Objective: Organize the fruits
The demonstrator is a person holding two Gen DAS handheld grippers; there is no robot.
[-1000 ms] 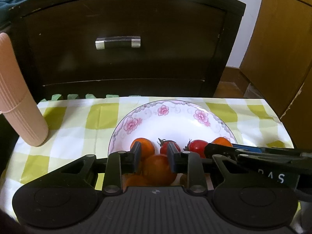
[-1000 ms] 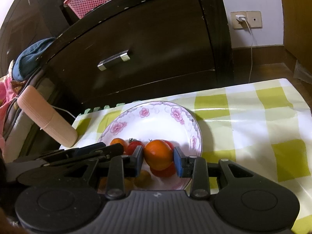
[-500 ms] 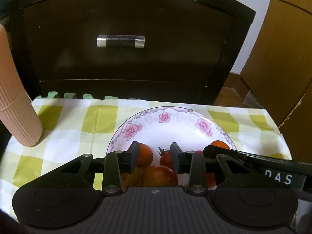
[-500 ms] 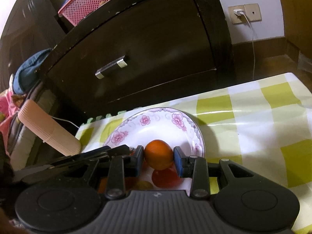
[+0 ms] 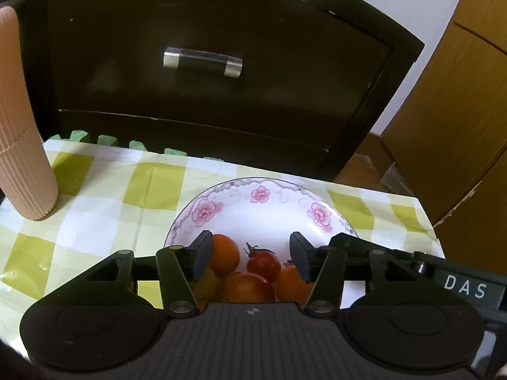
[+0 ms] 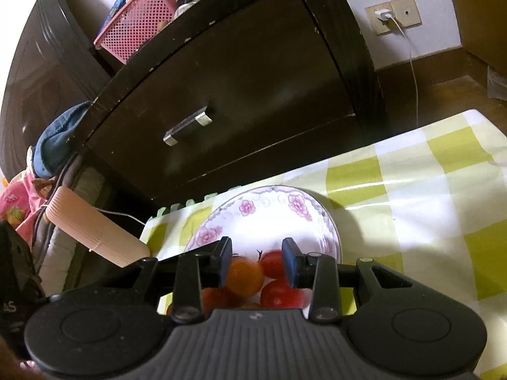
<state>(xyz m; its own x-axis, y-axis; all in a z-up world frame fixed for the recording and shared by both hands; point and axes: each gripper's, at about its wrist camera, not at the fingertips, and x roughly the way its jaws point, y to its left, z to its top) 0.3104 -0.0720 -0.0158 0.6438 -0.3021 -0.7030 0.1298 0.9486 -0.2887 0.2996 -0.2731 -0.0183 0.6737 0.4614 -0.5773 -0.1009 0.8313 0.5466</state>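
Observation:
A white plate with pink flowers (image 5: 253, 209) (image 6: 272, 218) sits on the yellow checked tablecloth and holds several orange and red tomatoes. My left gripper (image 5: 250, 255) is open above the pile, over a red tomato with a stem (image 5: 264, 261) and an orange one (image 5: 225, 253). My right gripper (image 6: 256, 261) is open over the plate's near side. An orange tomato (image 6: 244, 274) lies just below its jaws, next to red ones (image 6: 277, 293). The right gripper's body shows at the right of the left wrist view (image 5: 443, 272).
A ribbed beige cup (image 5: 22, 145) (image 6: 95, 231) stands at the cloth's far left. A dark drawer cabinet (image 5: 202, 63) rises behind the table. A red basket (image 6: 139, 22) sits on top of it. Wooden doors (image 5: 459, 120) stand at right.
My right gripper has opened and let the orange tomato drop onto the pile in the plate. My left gripper has opened wider and lifted back a little.

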